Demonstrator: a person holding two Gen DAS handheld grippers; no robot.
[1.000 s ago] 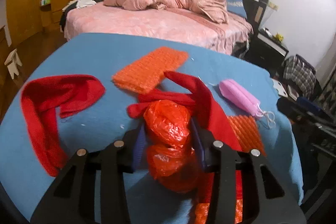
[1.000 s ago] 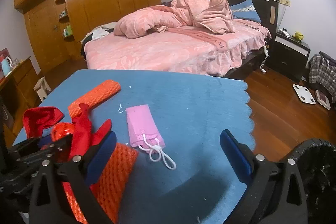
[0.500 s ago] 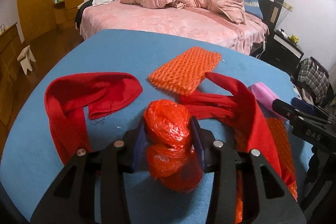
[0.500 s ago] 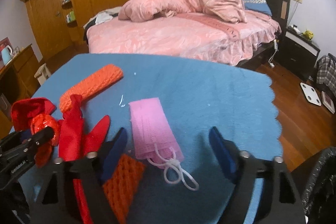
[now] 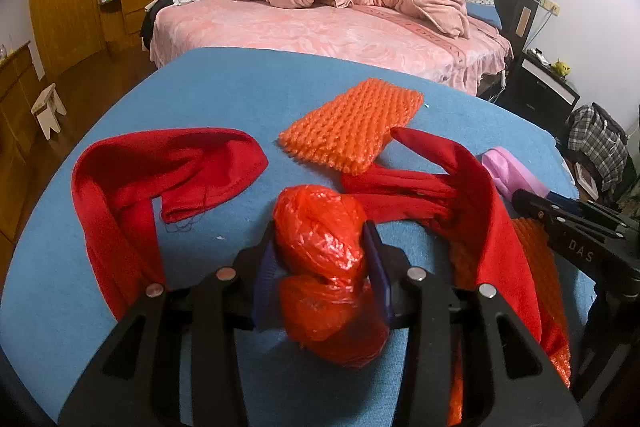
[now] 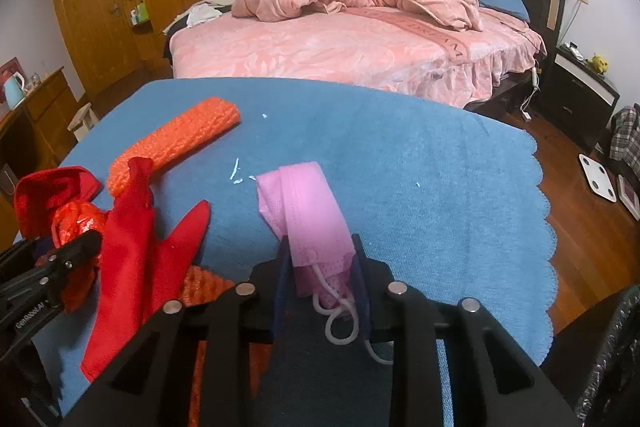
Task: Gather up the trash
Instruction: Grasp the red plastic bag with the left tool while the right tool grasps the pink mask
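My left gripper (image 5: 320,233) is shut on a crumpled orange-red plastic bag (image 5: 324,291) just above the blue table cloth (image 5: 224,83). The same bag (image 6: 76,219) shows at the left of the right wrist view. A folded pink face mask (image 6: 304,203) lies on the cloth. My right gripper (image 6: 319,241) is closing on the mask's near end, and both pads touch its sides. The white ear loops (image 6: 340,315) hang out between the fingers. In the left wrist view the mask (image 5: 508,171) shows beyond the right gripper's fingers (image 5: 560,219).
An orange foam net (image 6: 180,143) lies farther back on the cloth. A red cloth (image 5: 160,179) sits left, another red cloth (image 6: 140,247) lies over a second orange net (image 5: 540,267). A black bin bag (image 6: 612,347) stands off the table's right. A pink bed (image 6: 340,51) stands behind.
My right gripper came forward and down over the pink mask, and its jaws went from wide apart to narrow around the mask's near end. The left gripper kept the orange-red bag.
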